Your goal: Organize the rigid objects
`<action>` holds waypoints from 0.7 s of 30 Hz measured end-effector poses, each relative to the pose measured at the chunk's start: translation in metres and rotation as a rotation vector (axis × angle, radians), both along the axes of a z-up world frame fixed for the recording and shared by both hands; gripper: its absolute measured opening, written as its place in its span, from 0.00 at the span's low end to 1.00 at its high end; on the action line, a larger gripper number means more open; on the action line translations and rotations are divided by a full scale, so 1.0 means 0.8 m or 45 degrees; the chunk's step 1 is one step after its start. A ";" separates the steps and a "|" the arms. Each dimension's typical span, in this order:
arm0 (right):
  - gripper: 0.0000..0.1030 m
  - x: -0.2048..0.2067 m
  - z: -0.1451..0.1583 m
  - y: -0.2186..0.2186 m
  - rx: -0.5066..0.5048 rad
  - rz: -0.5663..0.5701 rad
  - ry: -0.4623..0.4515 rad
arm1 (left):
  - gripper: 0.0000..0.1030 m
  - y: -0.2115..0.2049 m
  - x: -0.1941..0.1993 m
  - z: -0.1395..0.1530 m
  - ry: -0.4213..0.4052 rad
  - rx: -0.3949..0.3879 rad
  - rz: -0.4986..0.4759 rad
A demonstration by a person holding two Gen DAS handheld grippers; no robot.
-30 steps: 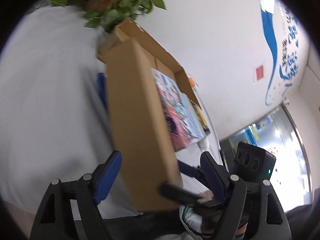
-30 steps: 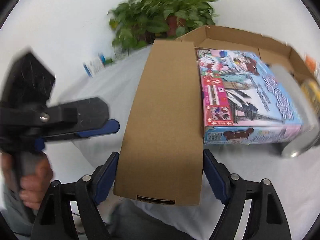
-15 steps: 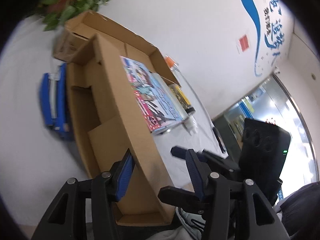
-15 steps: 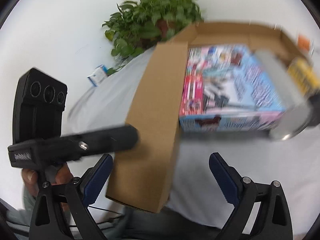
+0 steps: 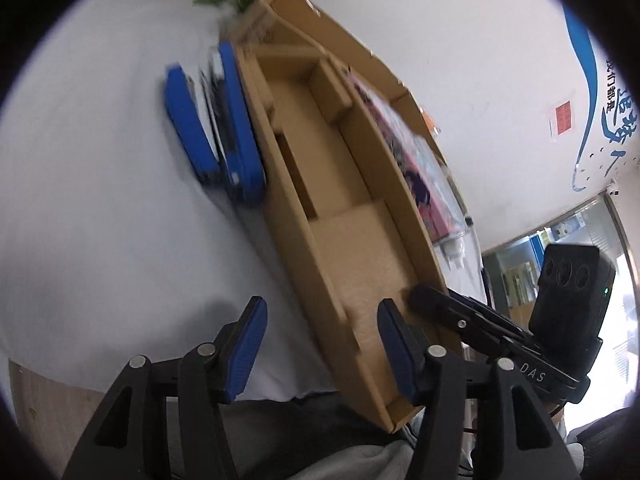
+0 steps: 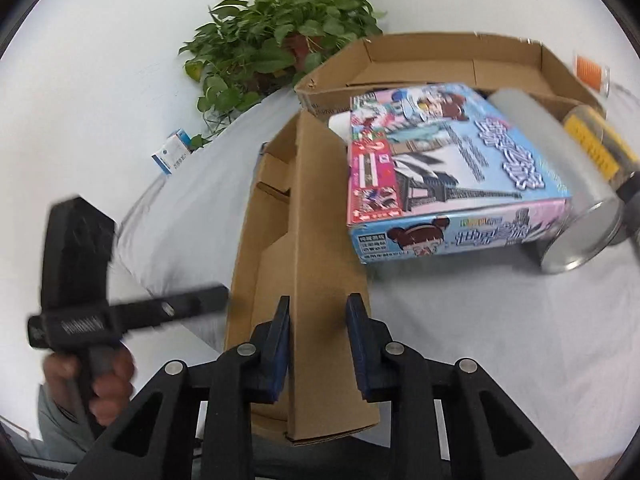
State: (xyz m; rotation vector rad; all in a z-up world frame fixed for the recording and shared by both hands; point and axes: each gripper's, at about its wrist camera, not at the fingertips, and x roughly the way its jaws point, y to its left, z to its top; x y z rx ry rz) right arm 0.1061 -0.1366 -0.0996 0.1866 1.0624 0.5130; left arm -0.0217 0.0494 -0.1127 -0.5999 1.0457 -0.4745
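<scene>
A long open cardboard box (image 5: 332, 216) lies on the white table, its near end over the table edge. My right gripper (image 6: 318, 340) is shut on the box's right wall (image 6: 320, 240). My left gripper (image 5: 320, 344) is open, its fingers either side of the box's left wall near the near end. A colourful puzzle box (image 6: 448, 168) lies right of the cardboard box, half inside a second open carton (image 6: 460, 60). Blue cases (image 5: 224, 120) lie left of the cardboard box. A frosted tube (image 6: 560, 184) lies beside the puzzle box.
A potted green plant (image 6: 280, 40) stands at the back. A small blue and white packet (image 6: 172, 152) lies at the far left. A yellow-labelled can (image 6: 600, 148) and an orange-topped glass (image 6: 592, 72) are at the right. The table's front edge is right below the grippers.
My right gripper has closed on the cardboard box's right wall. The left gripper has swung over the box's near end, and the box now lies open side up.
</scene>
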 end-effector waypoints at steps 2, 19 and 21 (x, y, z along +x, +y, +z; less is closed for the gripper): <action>0.22 -0.003 -0.008 0.005 -0.003 0.027 0.023 | 0.43 -0.021 0.006 -0.008 0.020 -0.038 -0.037; 0.13 0.092 0.161 0.042 0.039 -0.137 -0.455 | 0.18 -0.034 0.094 0.213 -0.607 0.512 0.067; 0.13 0.143 0.172 0.033 0.056 -0.157 -0.411 | 0.18 -0.034 0.155 0.224 -0.615 0.538 0.036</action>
